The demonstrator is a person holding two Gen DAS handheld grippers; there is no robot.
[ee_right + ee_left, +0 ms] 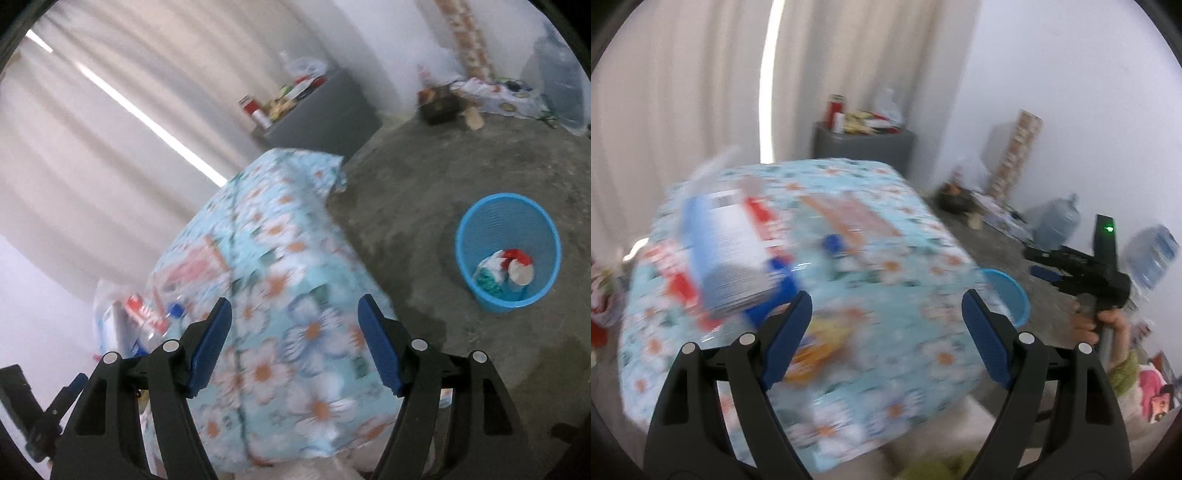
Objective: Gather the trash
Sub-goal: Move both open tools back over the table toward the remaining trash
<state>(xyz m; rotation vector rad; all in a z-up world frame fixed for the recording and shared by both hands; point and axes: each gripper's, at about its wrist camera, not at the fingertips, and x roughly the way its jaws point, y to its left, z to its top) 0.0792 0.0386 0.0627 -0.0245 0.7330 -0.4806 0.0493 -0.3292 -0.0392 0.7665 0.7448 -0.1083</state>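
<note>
Two grippers, both wide and empty.
The carton [727, 251] lies ahead-left of the left gripper [886, 336], nearer than the right gripper [295, 343].

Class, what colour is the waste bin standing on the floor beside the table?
The waste bin is bright blue with a ribbed wall; the right wrist view shows it best.

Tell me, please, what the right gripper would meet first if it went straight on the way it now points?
Most likely the floral tablecloth covering the table: it fills the gap ahead of the open right gripper. Depth is unclear in the blur.
</note>
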